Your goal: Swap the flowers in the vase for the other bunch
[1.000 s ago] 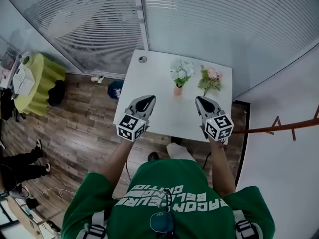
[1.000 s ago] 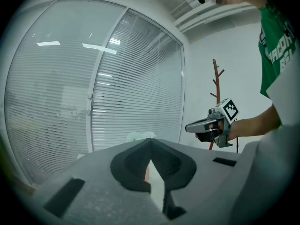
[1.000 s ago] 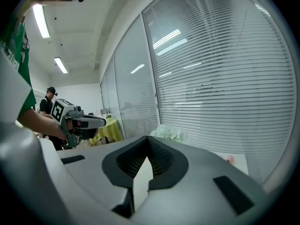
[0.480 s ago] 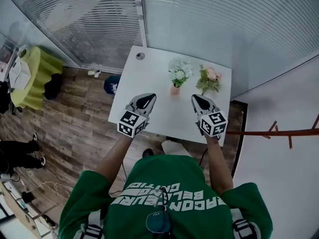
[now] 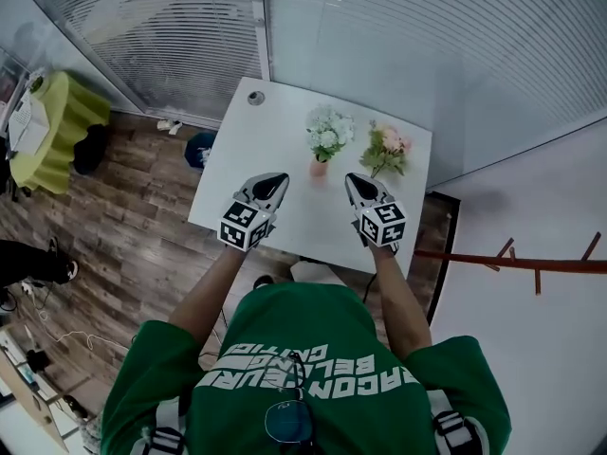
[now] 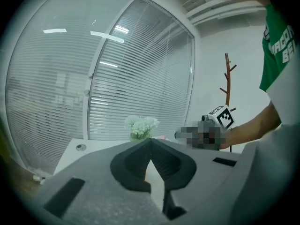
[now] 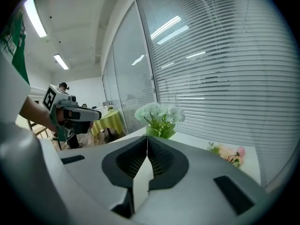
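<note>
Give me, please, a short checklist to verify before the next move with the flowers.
1. The white flowers stand in the vase: ok.
2. The vase is upright: ok.
3. The pink bunch lies on the table, apart from the vase: ok.
4. The left gripper is empty: ok, jaws together.
5. The right gripper is empty: ok, jaws together.
6. Jaws are open to take the stems: not ok, both shut.

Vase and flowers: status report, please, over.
Left gripper and right gripper shut, empty. White flowers in vase; pink bunch on table. Nothing in the way.
</note>
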Action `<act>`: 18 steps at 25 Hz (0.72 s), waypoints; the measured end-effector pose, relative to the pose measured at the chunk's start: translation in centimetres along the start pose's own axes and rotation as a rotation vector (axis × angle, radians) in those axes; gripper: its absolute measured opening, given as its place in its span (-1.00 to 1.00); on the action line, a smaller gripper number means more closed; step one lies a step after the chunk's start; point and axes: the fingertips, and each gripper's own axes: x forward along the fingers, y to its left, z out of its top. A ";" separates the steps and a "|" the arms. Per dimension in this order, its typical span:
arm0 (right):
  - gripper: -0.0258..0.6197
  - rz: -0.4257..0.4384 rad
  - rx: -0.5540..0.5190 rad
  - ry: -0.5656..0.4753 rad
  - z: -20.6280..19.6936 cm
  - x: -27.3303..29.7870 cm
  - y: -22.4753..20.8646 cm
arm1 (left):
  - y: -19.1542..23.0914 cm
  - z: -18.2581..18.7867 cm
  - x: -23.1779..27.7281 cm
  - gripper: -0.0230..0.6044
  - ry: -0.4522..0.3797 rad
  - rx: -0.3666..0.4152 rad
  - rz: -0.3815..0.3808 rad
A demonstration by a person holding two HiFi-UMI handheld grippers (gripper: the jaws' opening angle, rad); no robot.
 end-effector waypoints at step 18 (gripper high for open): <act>-0.18 0.168 -0.037 0.111 -4.6 7.7 -3.8 | -0.8 -1.4 4.7 -0.90 0.041 -0.076 0.083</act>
